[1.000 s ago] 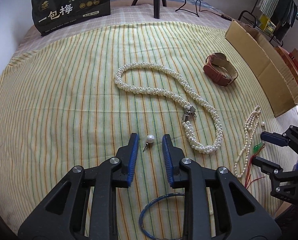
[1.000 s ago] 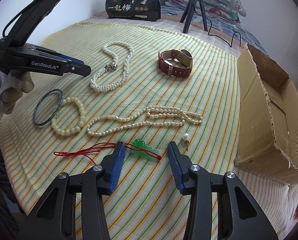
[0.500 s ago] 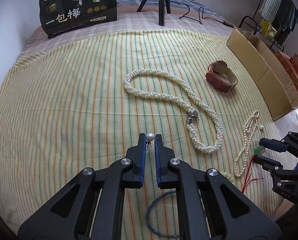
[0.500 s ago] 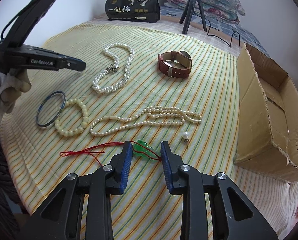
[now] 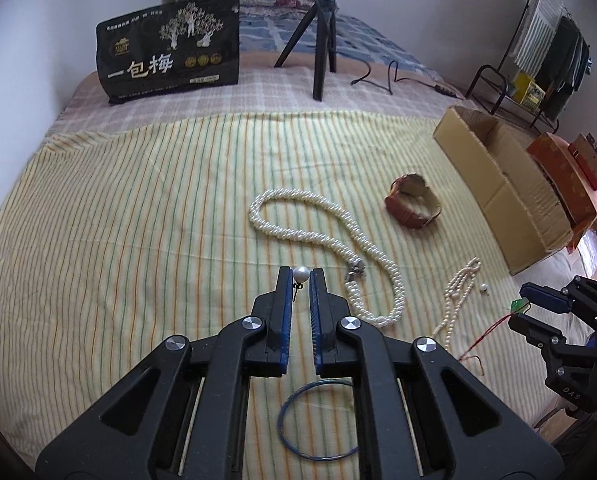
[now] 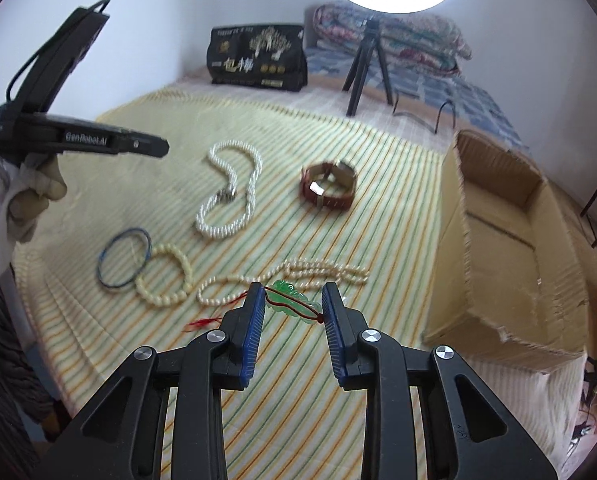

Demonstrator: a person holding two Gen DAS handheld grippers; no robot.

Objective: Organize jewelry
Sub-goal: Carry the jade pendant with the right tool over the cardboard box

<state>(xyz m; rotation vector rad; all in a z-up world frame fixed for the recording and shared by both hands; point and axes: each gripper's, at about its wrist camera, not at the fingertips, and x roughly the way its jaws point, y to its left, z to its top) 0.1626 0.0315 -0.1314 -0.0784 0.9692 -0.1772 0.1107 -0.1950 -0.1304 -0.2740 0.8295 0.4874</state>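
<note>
The left gripper (image 5: 300, 280) is pinching a pearl stud earring (image 5: 300, 275) at the very tips of its blue pads, lifted above the striped bedspread (image 5: 118, 220), with the earring's post hanging down between the jaws. The right gripper (image 6: 293, 303) is carrying the green jade pendant (image 6: 292, 300) on its red cord (image 6: 206, 322), spanning corner to corner between its jaws, and the cord is trailing down toward the near edge of the bedspread. Since the pearl is round and held only at the tips, the left hand is best keeping steady pressure and moving slowly and level toward the open cardboard box (image 6: 510, 248) at the bedspread's right edge. The pendant seems wedged by its ends alone, so tilting the right gripper risks letting it slip. A second pearl stud (image 5: 483, 288) is lying near that edge beside the thin pearl strand (image 5: 456, 292); both loads should pass clear of it and of the brown watch (image 6: 328, 186).
</note>
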